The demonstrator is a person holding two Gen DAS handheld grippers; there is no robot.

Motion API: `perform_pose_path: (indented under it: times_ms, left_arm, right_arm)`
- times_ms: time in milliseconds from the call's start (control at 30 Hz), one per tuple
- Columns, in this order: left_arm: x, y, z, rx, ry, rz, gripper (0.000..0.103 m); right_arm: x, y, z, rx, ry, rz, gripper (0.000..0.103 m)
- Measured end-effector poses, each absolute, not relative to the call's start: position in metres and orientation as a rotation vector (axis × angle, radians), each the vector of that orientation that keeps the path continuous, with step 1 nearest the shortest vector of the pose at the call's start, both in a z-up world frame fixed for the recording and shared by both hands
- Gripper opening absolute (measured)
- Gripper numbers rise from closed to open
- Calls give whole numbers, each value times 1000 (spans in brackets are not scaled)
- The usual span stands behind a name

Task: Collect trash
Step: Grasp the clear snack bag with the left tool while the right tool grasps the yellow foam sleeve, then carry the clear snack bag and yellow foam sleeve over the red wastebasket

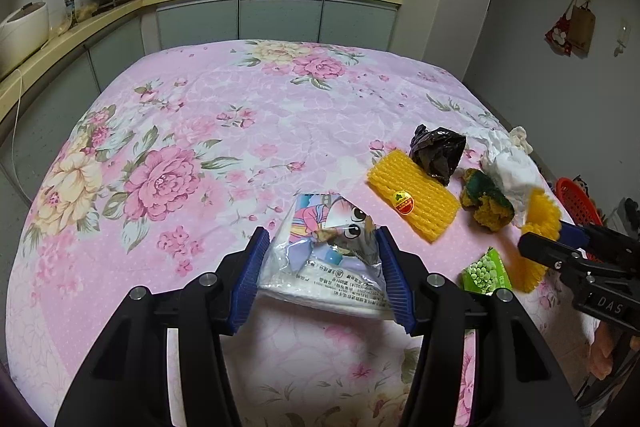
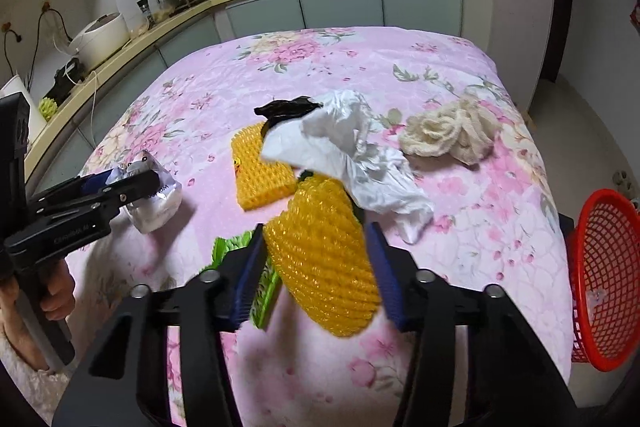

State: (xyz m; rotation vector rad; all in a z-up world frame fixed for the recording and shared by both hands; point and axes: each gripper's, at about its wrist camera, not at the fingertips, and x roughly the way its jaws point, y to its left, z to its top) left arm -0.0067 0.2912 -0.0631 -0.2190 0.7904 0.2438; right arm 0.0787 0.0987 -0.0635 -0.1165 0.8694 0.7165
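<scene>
**op:** Looking down from my end, the table [image 1: 248, 115] under its pink floral cloth filled both views, with a red mesh basket [image 2: 604, 279] off its right edge. My left gripper [image 1: 324, 267] was pinching a crumpled cartoon-cat tissue packet [image 1: 332, 251] between both pads, just above the cloth.

**reply:** And the right one?

**op:** The right gripper [image 2: 316, 267] was clamped on a yellow foam fruit net [image 2: 328, 259], lifted off the table. A second yellow net [image 1: 412, 203] lay flat near a white crumpled paper [image 2: 352, 155], a black bag scrap [image 1: 438, 153], a yellow-green scrubber [image 1: 486, 203] and a small green wrapper [image 1: 486, 271].
</scene>
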Motion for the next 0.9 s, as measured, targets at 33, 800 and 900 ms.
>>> perform_pose_path:
  times_ms: [33, 800, 900]
  left_arm:
    - [-7, 291, -63, -217, 790, 245, 53]
    - [-11, 267, -23, -140, 711, 261, 53]
    - [-9, 261, -16, -125, 695, 258, 53]
  right_arm:
    - [78, 96, -63, -115, 869, 714, 43]
    - [82, 40, -27, -4, 774, 637, 38]
    - [84, 34, -20, 8, 754, 629, 38]
